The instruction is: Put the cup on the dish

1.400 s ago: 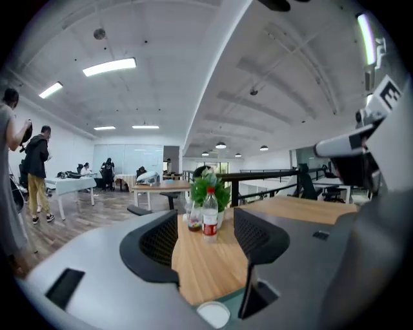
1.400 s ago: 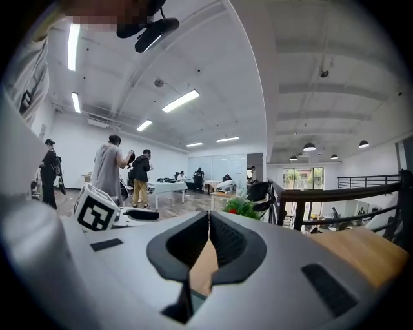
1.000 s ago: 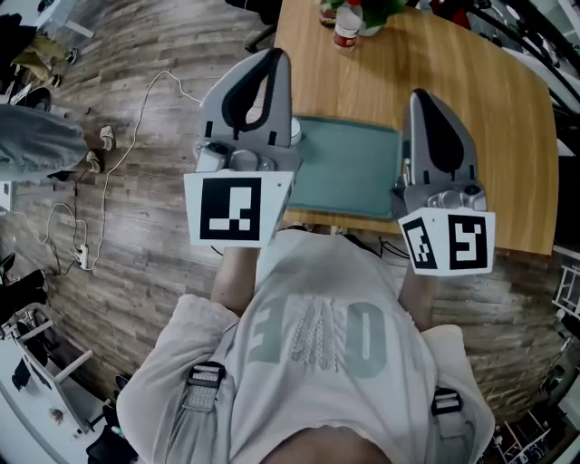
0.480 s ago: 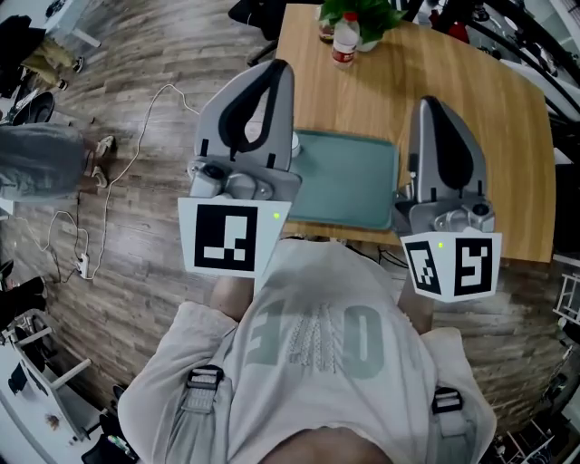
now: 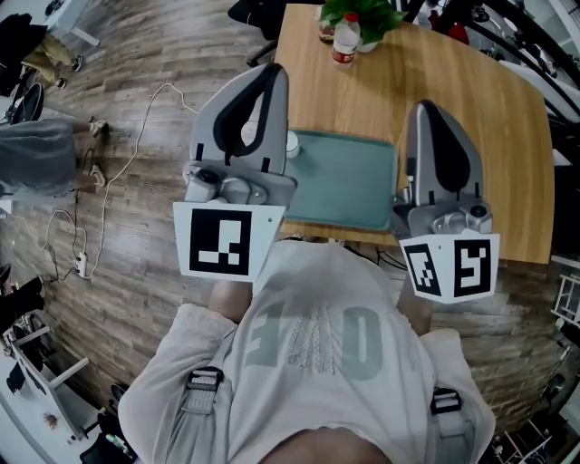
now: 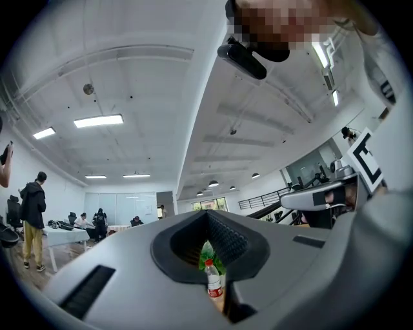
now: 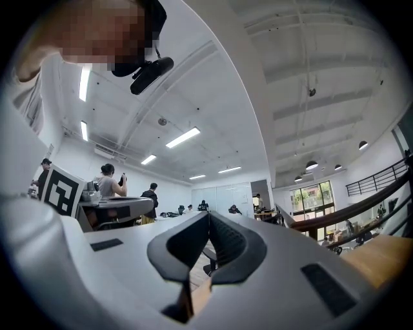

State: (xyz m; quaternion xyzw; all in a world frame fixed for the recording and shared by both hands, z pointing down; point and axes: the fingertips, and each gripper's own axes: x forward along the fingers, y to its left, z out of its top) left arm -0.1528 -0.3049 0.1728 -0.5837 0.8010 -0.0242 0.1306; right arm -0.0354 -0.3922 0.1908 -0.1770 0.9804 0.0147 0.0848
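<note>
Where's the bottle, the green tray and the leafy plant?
bottle [image 5: 344, 41], head view, on its red label.
green tray [image 5: 349, 181], head view, on its bare middle.
leafy plant [image 5: 362, 11], head view, on its leaves.

The left gripper [image 6: 208, 216] has its jaws together, holding nothing. A bottle [image 6: 213, 285] shows beyond at six o'clock, a person [image 6: 32, 209] at nine.

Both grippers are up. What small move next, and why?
Probably tilt the left gripper down toward the rectangular green tray: it and the right gripper are shut, empty and aimed across the room, while a small white object, maybe the cup, sits at the tray's left edge.
</note>
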